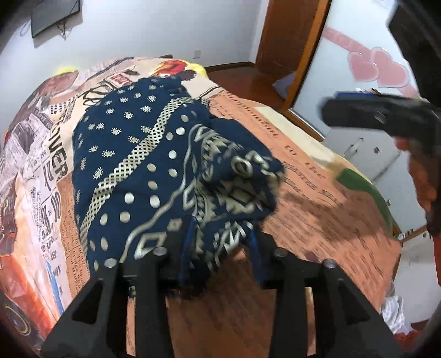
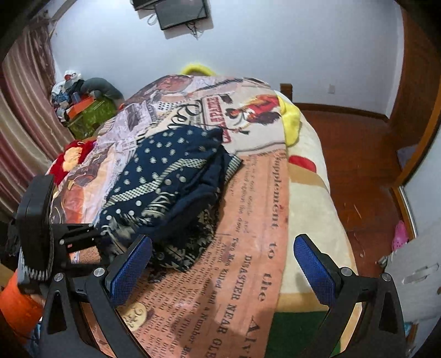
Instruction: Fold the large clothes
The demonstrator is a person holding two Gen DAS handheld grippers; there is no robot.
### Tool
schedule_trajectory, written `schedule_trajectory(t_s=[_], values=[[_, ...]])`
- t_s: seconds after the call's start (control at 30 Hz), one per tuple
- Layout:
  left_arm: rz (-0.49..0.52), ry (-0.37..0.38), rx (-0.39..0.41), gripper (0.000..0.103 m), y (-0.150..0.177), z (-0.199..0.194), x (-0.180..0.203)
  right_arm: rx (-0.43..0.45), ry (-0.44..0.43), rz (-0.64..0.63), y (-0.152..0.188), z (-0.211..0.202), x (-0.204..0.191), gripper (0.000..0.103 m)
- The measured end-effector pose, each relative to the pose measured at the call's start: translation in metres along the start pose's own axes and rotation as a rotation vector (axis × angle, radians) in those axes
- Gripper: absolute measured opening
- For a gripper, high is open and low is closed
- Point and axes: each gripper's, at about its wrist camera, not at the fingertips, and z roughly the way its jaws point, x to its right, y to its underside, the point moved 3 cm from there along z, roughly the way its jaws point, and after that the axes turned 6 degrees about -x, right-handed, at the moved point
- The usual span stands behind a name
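A navy garment (image 1: pixel 154 154) with cream dots and bands lies bunched in a rough fold on the newspaper-print bedspread (image 1: pixel 317 209). My left gripper (image 1: pixel 222 242) sits at the garment's near edge. Its blue pads (image 1: pixel 190 239) stand apart, with a loose fold of the cloth hanging between them. In the right wrist view the garment (image 2: pixel 171 179) lies ahead and to the left, with the left gripper (image 2: pixel 107 236) reaching into its near corner. My right gripper (image 2: pixel 222 270) is wide open above the bedspread (image 2: pixel 248 247), holding nothing. It also shows blurred in the left wrist view (image 1: pixel 372 115).
The bed's right edge drops to a wooden floor (image 2: pixel 352 165). A yellow blanket (image 2: pixel 292 121) lies at the far side, and a pile of clutter (image 2: pixel 82 104) sits by a striped curtain at the left. A screen (image 2: pixel 182 12) hangs on the wall. A wardrobe door (image 1: pixel 377 66) bears pink hearts.
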Motion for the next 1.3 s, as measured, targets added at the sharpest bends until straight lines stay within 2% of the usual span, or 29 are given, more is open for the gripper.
schedule_trajectory(t_s=[0.13, 0.2, 0.3, 0.37, 0.47, 0.7, 0.83, 1.0, 1.17, 1.3], values=[[-0.053, 0.015, 0.035, 0.039, 0.007, -0.023, -0.011, 0.023, -0.011, -0.023, -0.013, -0.001, -0.012, 0.103], [-0.084, 0.01, 0.072, 0.042, 0.004, -0.039, -0.022, 0.029, -0.02, -0.03, -0.02, 0.001, -0.019, 0.103], [-0.129, -0.025, 0.14, 0.054, -0.001, -0.064, -0.043, 0.032, -0.045, -0.049, -0.033, 0.013, -0.033, 0.103], [-0.162, -0.071, 0.177, 0.056, -0.002, -0.077, -0.06, 0.02, -0.055, -0.06, -0.039, 0.025, -0.041, 0.103], [-0.207, -0.135, 0.178, 0.057, -0.004, -0.075, -0.089, -0.024, -0.071, -0.071, -0.044, 0.05, -0.052, 0.103], [-0.254, -0.169, 0.117, 0.057, 0.007, -0.055, -0.122, -0.208, -0.03, -0.066, -0.017, 0.112, -0.042, 0.103], [-0.266, -0.154, 0.085, 0.057, 0.01, -0.04, -0.132, -0.247, -0.044, -0.044, 0.002, 0.118, -0.028, 0.103], [-0.298, -0.105, 0.081, 0.057, 0.006, -0.032, -0.14, -0.253, -0.065, -0.034, 0.003, 0.108, -0.022, 0.103], [-0.318, -0.074, 0.096, 0.057, -0.007, -0.03, -0.145, -0.178, -0.05, -0.077, -0.016, 0.09, -0.032, 0.103], [-0.346, -0.011, 0.085, 0.059, -0.021, -0.021, -0.15, -0.109, -0.064, -0.049, -0.035, 0.082, -0.034, 0.103]])
